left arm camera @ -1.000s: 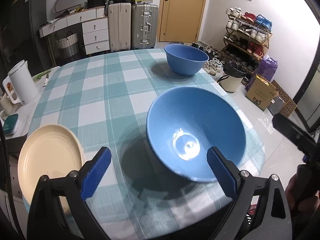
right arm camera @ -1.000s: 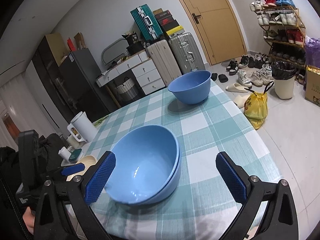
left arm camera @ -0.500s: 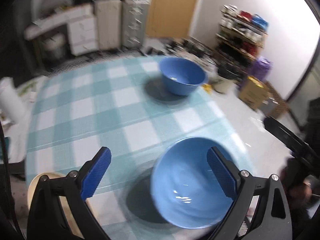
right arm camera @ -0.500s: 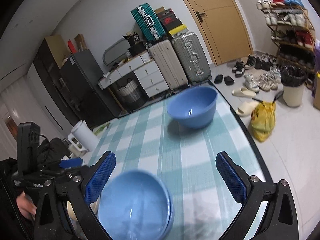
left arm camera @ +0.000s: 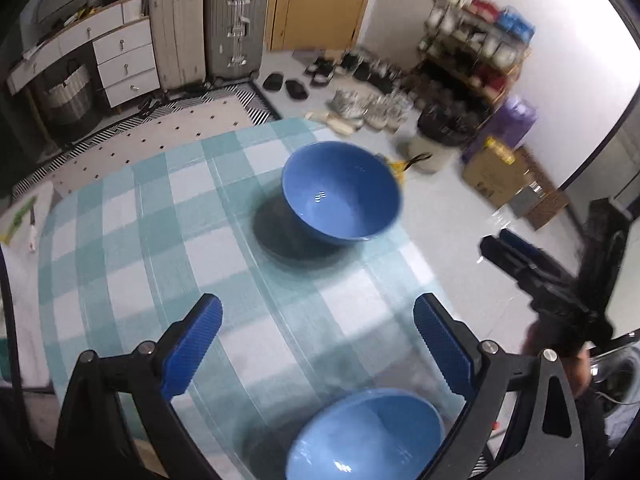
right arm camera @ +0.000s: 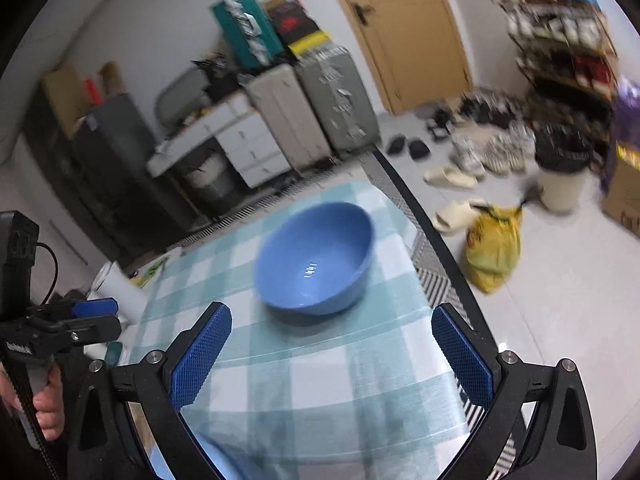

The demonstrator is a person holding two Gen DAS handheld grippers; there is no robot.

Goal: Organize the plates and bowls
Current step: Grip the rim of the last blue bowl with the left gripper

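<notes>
Left tool (left arm camera: 316, 346) spread wide over checked bench (left arm camera: 132, 248), far blue bowl (left arm camera: 341, 191) ahead, near blue bowl (left arm camera: 366, 436) below, right tool (left arm camera: 536, 272) at right.

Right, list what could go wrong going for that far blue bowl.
1. The far blue bowl sits near the table's far edge, above the floor; a nudge from an open gripper could push it off.
2. Both views are motion-blurred, so a fast approach may misjudge the rim.
3. The near blue bowl lies right under the left gripper; a low swing could clip it.
</notes>
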